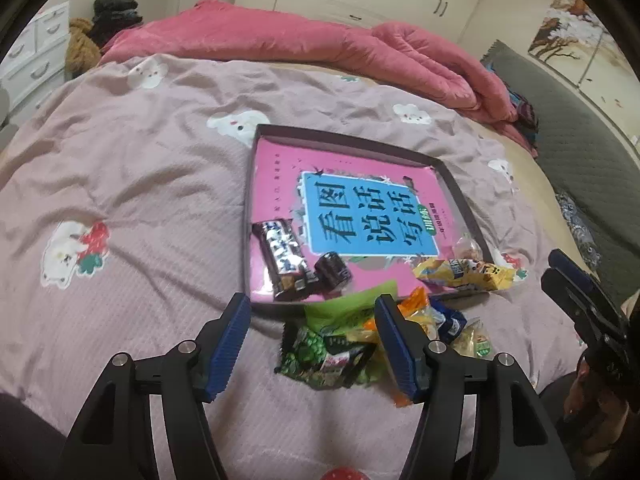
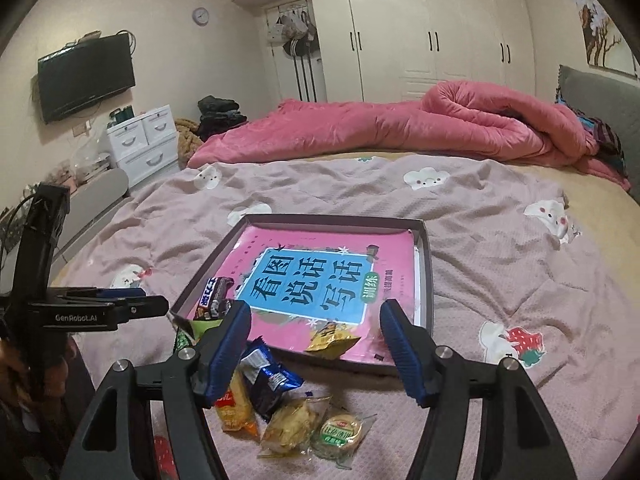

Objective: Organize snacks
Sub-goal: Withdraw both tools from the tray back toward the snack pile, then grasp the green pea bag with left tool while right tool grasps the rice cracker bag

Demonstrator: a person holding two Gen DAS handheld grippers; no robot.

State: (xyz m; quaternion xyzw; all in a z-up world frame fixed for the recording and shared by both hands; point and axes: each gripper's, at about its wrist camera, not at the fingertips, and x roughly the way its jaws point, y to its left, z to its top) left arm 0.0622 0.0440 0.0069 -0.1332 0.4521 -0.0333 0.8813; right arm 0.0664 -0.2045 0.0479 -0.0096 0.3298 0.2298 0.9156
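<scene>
A shallow dark box [image 1: 344,141] [image 2: 427,264] lined with a pink book lies on the bed. Inside it are a dark chocolate bar [image 1: 282,258] [image 2: 214,296], a small dark roll [image 1: 333,271] and a yellow packet [image 1: 464,273] [image 2: 331,339]. A pile of loose snacks lies in front of the box: a green packet [image 1: 320,354], a blue packet [image 2: 269,380], an orange packet [image 2: 234,410] and clear-wrapped biscuits [image 2: 316,428]. My left gripper [image 1: 314,346] is open above the green packet. My right gripper [image 2: 316,354] is open above the pile's right side, empty.
The pinkish sheet [image 1: 140,184] covers the bed. A rolled pink quilt [image 2: 400,128] lies at the far edge. A grey headboard [image 2: 600,92] is at the right; white drawers [image 2: 144,140] and a TV [image 2: 86,76] stand at the left.
</scene>
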